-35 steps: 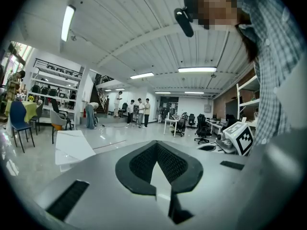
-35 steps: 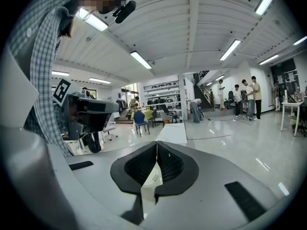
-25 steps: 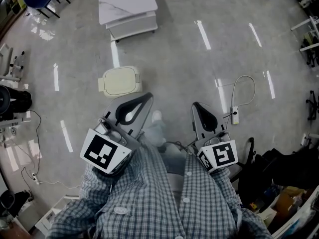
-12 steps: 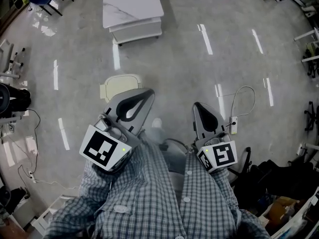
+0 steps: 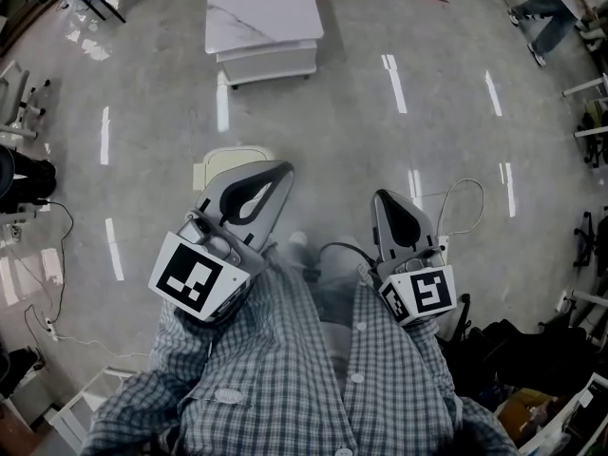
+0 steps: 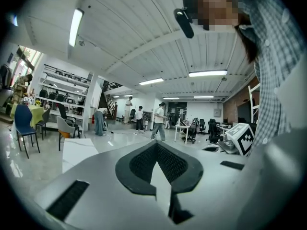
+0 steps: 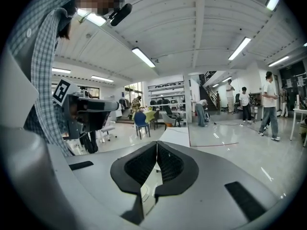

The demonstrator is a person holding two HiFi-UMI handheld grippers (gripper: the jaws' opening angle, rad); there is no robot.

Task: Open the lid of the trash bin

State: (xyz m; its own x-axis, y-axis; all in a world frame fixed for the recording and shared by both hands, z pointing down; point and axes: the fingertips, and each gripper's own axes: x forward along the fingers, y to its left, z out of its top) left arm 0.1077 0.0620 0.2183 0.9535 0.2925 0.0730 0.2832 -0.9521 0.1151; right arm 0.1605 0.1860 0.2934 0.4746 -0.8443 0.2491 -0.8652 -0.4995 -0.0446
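Left tool [image 5: 277, 172]: jaws together, nothing between them. I hold it out at 11 o'clock. Its own view shows only room and ceiling, so it points level, not down.
Right tool [image 5: 387, 202]: jaws also closed and empty, at 1 o'clock, apart from the left one.
Trash bin [image 5: 220, 162]: on the floor [image 5: 342, 112] at 11 o'clock, just beyond the left tool's tip. The tool covers its near edge in the head view, so only the far part of the cream lid shows.
Lid: looks shut and flat. I cannot tell from here which side has the hinge or a lip.
Step in hand: my guess is the approach, since neither tool touches the bin.
Doing it well: tilt the left tool down until the bin fills its view. Find the free edge before committing. Part the jaws early, then take the lip squarely or hook under it. Lift along the hinge's arc, not straight up, so the light bin does not tip or slide.
Spare tool: the right one could steady the body if it shifts.
Watch: cable [image 5: 465, 193] on the floor at 2 o'clock, well clear of the bin.
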